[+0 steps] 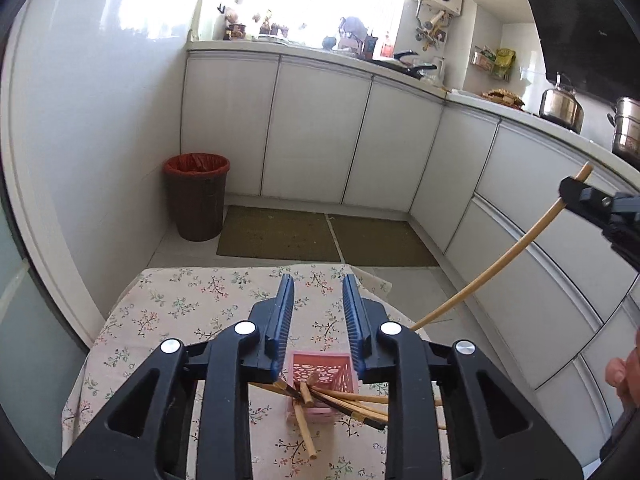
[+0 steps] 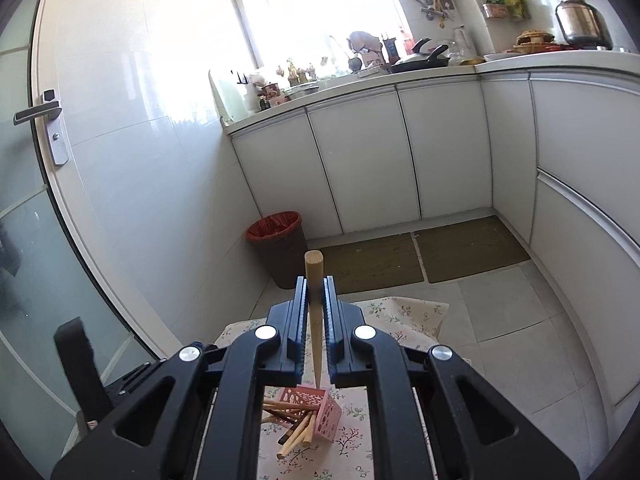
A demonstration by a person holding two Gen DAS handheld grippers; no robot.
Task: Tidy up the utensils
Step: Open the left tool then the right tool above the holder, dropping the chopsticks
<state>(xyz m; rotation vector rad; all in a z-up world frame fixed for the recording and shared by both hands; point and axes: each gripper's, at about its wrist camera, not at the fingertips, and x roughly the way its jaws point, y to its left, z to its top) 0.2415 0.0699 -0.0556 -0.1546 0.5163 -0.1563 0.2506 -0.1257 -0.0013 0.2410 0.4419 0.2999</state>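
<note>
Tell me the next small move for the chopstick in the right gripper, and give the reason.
Probably lower it tip-first into the pink basket. The right gripper is shut on one wooden chopstick, its thin end pointing down just above the basket's open top. Other chopsticks already lean in the basket. The left gripper is open, nothing between its pads.

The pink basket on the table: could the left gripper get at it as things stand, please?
Probably yes: the left gripper is open and empty just above the pink basket, with only the loose chopsticks spilling from it.
</note>
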